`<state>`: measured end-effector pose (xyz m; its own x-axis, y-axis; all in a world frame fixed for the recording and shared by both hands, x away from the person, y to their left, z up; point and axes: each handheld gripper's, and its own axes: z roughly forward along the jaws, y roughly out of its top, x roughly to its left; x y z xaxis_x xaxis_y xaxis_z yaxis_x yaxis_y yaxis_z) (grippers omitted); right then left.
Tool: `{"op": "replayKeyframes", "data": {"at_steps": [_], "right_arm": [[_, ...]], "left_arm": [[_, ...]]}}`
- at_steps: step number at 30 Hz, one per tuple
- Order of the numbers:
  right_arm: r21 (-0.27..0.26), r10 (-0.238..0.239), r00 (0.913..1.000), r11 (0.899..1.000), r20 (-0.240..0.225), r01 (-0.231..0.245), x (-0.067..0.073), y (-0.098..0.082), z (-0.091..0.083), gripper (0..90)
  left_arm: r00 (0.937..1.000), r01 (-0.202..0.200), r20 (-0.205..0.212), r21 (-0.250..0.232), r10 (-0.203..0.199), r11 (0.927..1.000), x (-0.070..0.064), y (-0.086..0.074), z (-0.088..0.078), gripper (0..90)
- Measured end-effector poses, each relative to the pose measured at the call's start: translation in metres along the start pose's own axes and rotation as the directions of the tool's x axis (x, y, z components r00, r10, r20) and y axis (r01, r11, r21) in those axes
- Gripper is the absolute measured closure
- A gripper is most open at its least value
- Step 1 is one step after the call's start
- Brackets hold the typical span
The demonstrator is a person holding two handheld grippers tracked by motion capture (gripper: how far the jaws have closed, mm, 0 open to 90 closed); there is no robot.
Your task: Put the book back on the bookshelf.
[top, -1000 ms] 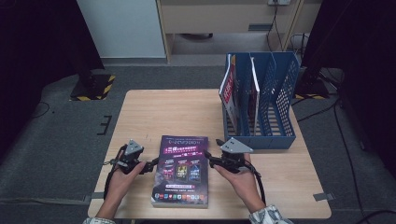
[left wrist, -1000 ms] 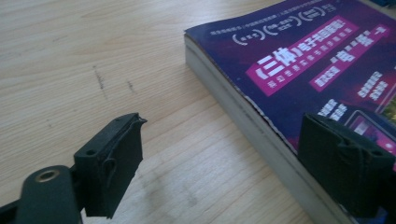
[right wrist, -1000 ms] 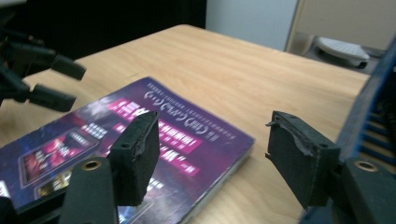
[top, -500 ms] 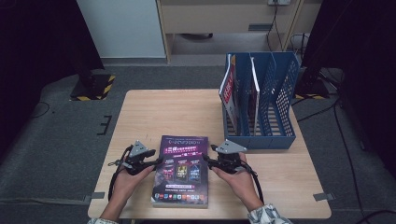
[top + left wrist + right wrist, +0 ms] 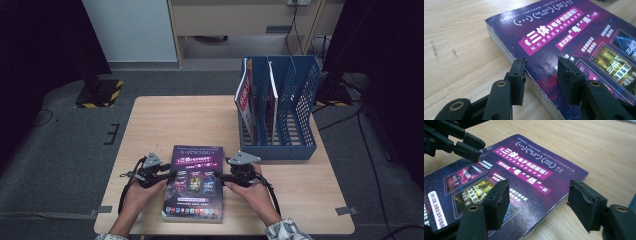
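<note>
Purple book (image 5: 195, 182) flat on wooden table (image 5: 175, 120). Left gripper (image 5: 541, 75) just closing, straddling book's left edge, unclamped; right gripper (image 5: 541, 202) just opening, astride right edge. Blue file rack (image 5: 280, 110) sits clear, far right.

Book (image 5: 574, 37): glossy purple paper cover, lightly creased, matt off-white page edges. Surface (image 5: 456, 45): pale wood-grain laminate, smooth, a few dark scuffs. Left hand-held gripper (image 5: 541, 75): matt black plastic jaws, rough foam-like pads, brass-looking rivets. Right hand-held gripper (image 5: 539, 200): same matt black, pad edges frayed. File rack (image 5: 300, 115): blue perforated plastic. Floor: grey carpet.
</note>
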<state>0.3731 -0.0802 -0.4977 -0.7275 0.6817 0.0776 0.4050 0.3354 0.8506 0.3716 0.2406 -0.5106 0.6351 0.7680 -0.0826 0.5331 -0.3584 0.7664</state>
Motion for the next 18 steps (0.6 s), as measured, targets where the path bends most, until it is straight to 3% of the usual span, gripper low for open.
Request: {"op": "replayKeyframes", "data": {"at_steps": [5, 6, 11, 15, 16, 18], "right_arm": [[0.043, 0.008, 0.9999, 0.999, -0.008, -0.008, -0.001, -0.005, 0.005, 26.9], [0.054, 0.032, 0.9994, 0.998, -0.009, -0.032, -0.002, -0.006, 0.008, 22.8], [0.075, 0.059, 0.9983, 0.995, 0.006, -0.059, -0.006, -0.009, 0.01, 17.7], [0.108, 0.091, 0.9957, 0.99, -0.018, -0.089, -0.012, -0.013, 0.014, 13.9], [0.129, 0.121, 0.9923, 0.985, -0.028, -0.116, -0.014, -0.016, 0.017, 13.5], [0.13, 0.119, 0.9922, 0.985, -0.036, -0.114, -0.015, -0.017, 0.018, 13.5]], "left_arm": [[0.9993, -0.036, 0.007, -0.002, 0.036, 0.9993, -0.008, 0.004, 0.005, 56.2], [0.9982, -0.059, 0.001, 0.013, 0.059, 0.9981, -0.011, 0.004, 0.009, 54.9], [0.9984, -0.056, 0.004, 0.007, 0.056, 0.9984, -0.012, 0.004, 0.009, 52.5], [0.9993, -0.035, 0.013, -0.002, 0.035, 0.9994, -0.008, 0.002, 0.01, 50.3], [0.9993, -0.034, 0.013, -0.004, 0.034, 0.9994, -0.008, 0.001, 0.009, 50.0], [0.9991, -0.039, 0.014, -0.001, 0.039, 0.9992, -0.009, 0.001, 0.008, 50.1]]}}
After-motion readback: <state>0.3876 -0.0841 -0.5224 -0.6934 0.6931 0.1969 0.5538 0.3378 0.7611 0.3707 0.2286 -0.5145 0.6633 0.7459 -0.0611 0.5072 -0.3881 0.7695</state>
